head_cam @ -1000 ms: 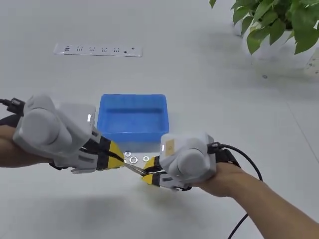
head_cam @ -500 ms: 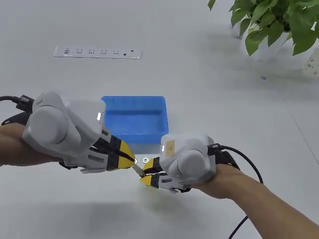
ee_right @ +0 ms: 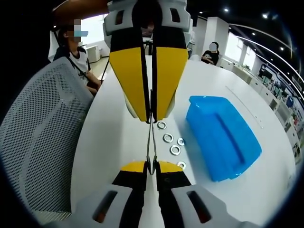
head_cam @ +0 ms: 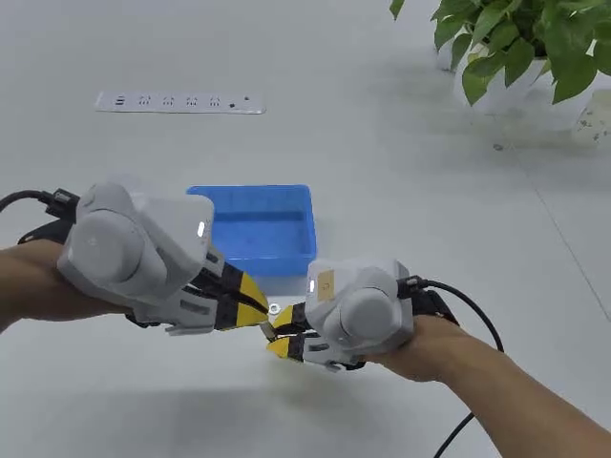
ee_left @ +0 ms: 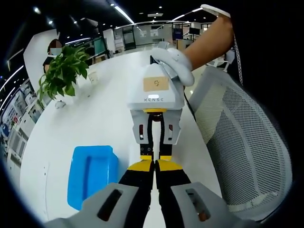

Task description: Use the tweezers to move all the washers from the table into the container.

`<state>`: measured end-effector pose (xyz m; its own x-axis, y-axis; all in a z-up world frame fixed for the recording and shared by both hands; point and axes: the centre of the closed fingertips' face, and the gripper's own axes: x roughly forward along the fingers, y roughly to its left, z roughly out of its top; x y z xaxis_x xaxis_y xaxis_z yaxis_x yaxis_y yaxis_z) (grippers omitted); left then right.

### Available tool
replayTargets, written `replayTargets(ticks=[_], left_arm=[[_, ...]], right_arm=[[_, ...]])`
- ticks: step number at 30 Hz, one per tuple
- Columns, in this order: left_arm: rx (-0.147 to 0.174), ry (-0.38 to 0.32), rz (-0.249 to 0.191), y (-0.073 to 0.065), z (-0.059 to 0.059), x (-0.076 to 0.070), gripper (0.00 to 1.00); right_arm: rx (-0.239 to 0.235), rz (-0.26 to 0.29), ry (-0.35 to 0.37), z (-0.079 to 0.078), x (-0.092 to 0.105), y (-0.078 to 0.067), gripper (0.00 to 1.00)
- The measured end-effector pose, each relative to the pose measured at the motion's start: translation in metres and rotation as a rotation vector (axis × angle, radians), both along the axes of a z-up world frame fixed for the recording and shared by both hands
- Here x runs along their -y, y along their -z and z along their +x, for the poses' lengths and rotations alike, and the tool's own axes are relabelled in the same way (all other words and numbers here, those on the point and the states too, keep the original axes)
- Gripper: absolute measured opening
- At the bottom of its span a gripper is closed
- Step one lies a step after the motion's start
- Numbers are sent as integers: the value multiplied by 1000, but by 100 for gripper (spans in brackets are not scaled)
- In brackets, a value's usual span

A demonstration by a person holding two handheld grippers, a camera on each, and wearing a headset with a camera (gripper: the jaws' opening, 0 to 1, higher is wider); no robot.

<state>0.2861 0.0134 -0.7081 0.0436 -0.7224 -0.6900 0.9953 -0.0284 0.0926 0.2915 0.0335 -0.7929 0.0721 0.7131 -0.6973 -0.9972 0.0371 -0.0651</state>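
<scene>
Right gripper view: right gripper [ee_right: 152,167] clamped on thin metal tweezers [ee_right: 150,140]. Left gripper [ee_right: 151,115] faces it, jaws also closed on the tweezers' far end. Five small silver ring washers [ee_right: 167,137] lie on the white table [ee_right: 109,142], clustered just beside the blue rectangular plastic container [ee_right: 223,135]. Container looks empty as far as visible, so my read is zero washers moved, all five left, tweezers not yet on a washer. Text: left gripper view shows a tan sticker [ee_left: 156,84] on the right gripper's housing, lettering under it roughly "XENSE"; sticker mark unreadable.
</scene>
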Motion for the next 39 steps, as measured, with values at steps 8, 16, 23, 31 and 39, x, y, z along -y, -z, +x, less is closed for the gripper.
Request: replayTargets(ticks=[8, 16, 23, 31, 39], left_arm=[[2, 15, 2, -2, 0, 3, 5], [17, 16, 4, -6, 6, 3, 5], [20, 31, 11, -6, 10, 6, 5], [17, 41, 14, -4, 12, 11, 5], [10, 35, 10, -2, 17, 14, 5]], right_arm=[[13, 1, 1, 1, 0, -2, 11], [30, 15, 16, 9, 0, -7, 11], [35, 16, 26, 14, 3, -7, 11], [33, 13, 42, 17, 8, -5, 12], [25, 11, 52, 20, 10, -2, 12]])
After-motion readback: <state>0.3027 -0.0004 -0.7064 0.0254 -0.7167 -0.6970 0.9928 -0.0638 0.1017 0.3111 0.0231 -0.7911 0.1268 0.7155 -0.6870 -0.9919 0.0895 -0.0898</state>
